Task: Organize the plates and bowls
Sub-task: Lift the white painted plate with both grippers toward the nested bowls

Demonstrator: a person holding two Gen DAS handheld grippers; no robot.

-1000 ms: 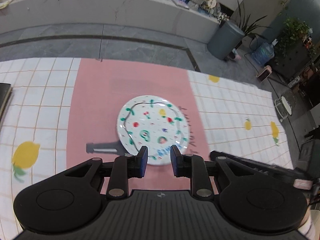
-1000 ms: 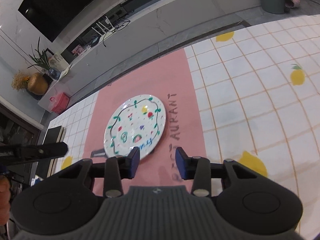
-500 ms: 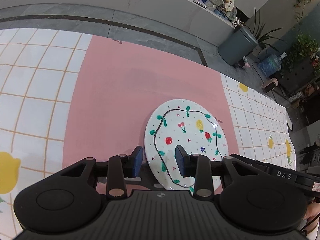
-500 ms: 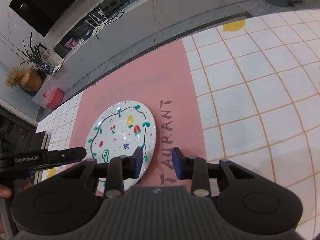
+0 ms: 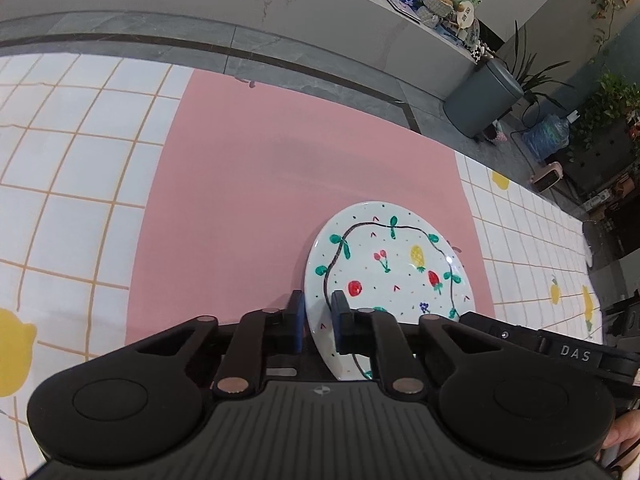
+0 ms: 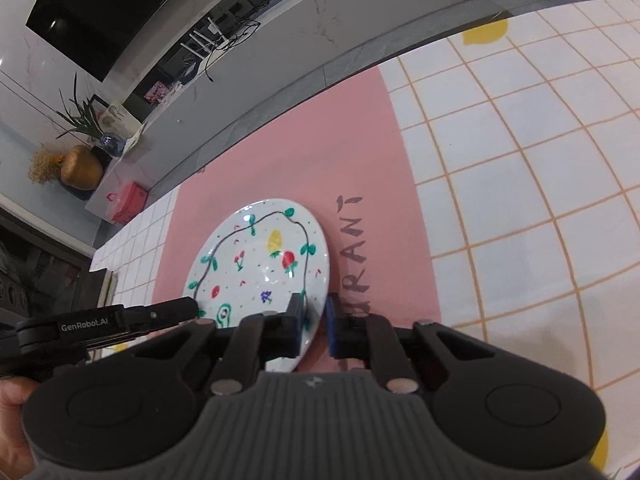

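A white plate (image 5: pixel 396 268) painted with fruit and a dark vine ring lies on the pink mat (image 5: pixel 280 184); it also shows in the right wrist view (image 6: pixel 260 272). My left gripper (image 5: pixel 318 322) straddles the plate's near left rim, one finger either side, jaws narrowed on it. My right gripper (image 6: pixel 313 322) straddles the near right rim the same way. Each gripper's body shows in the other's view, the right one (image 5: pixel 560 354) and the left one (image 6: pixel 108 322).
The pink mat lies on a white checked tablecloth (image 5: pixel 72 184) with lemon prints. The table's far edge (image 5: pixel 280 76) runs just beyond the mat, with grey floor behind. Dark lettering (image 6: pixel 354 256) is printed on the mat right of the plate.
Both grippers moved in on the plate and their jaws narrowed around its left and right rims; a second ago they hung back from it, wider open.
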